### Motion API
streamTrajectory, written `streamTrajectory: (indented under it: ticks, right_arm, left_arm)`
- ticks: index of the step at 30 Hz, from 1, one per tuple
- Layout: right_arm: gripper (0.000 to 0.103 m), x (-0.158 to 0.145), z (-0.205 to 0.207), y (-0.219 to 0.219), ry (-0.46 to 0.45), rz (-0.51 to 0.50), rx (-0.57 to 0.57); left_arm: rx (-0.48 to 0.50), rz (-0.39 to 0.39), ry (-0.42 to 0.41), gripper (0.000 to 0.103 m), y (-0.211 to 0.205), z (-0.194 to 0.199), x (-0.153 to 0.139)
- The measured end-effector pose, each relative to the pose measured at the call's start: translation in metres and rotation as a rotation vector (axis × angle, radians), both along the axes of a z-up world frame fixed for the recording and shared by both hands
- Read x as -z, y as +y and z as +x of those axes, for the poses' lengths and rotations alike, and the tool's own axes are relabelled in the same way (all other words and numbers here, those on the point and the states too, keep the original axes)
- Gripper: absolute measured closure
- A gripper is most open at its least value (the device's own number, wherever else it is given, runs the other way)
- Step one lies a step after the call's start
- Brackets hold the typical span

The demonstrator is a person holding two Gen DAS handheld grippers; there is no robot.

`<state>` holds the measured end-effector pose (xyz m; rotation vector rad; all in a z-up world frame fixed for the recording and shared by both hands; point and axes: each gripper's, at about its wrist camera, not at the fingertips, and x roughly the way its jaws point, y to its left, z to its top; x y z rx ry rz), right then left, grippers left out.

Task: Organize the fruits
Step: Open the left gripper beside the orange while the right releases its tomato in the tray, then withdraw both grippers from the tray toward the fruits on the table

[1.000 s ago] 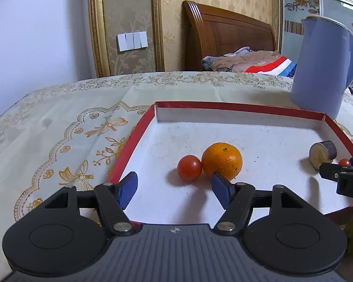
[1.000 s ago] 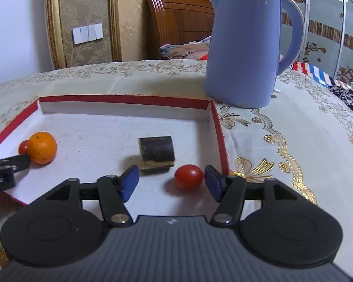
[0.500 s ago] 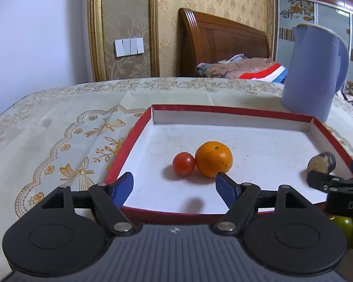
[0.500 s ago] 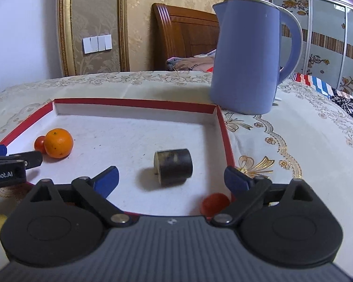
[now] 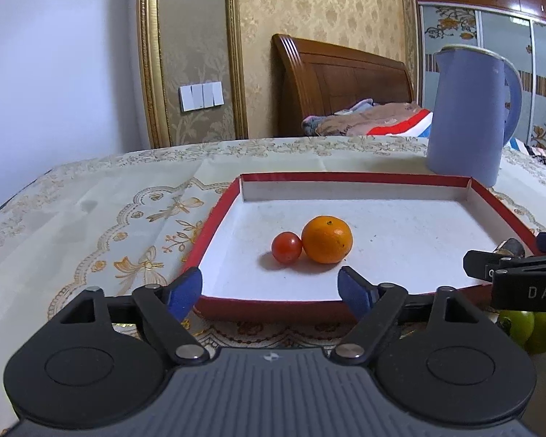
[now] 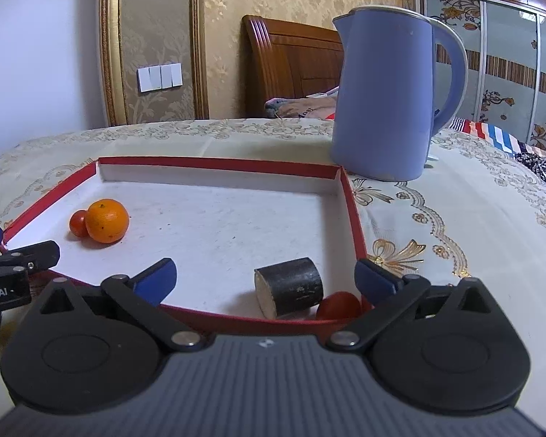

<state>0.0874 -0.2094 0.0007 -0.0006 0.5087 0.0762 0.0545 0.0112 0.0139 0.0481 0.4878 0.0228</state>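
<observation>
My left gripper (image 5: 269, 286) has just been opening, jaws apart and empty at the tray's (image 5: 214, 229) near rim; its tomato (image 5: 287, 247) sits touching the orange (image 5: 327, 239), grouped inside. My right gripper (image 6: 265, 276) has also just been opening, spread wide with nothing pinched; a second tomato (image 6: 336, 306) lies beside the dark cylinder (image 6: 289, 287) in the near right corner. Green fruit (image 5: 527, 327) waits on the surface outside, probably next.
</observation>
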Motion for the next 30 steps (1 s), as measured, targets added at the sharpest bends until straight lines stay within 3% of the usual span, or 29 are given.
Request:
streamTrajectory:
  ticks: [8,23,30]
  right_arm:
    - [0.0,-0.001,-0.011,-0.003,-0.013,0.022,-0.009]
    - [0.0,-0.003,-0.029,-0.009,-0.034,0.059,-0.018]
    - [0.0,0.0,-0.055,-0.01,-0.026,0.067,-0.064]
  left_arm:
    - [-0.01,-0.05,0.001,0.018,0.011,-0.008,-0.002]
    - [0.007,-0.045,-0.027,0.018,0.018,-0.036,-0.001]
    - [0.012,-0.06,-0.029,0.018,0.022,-0.044,-0.001]
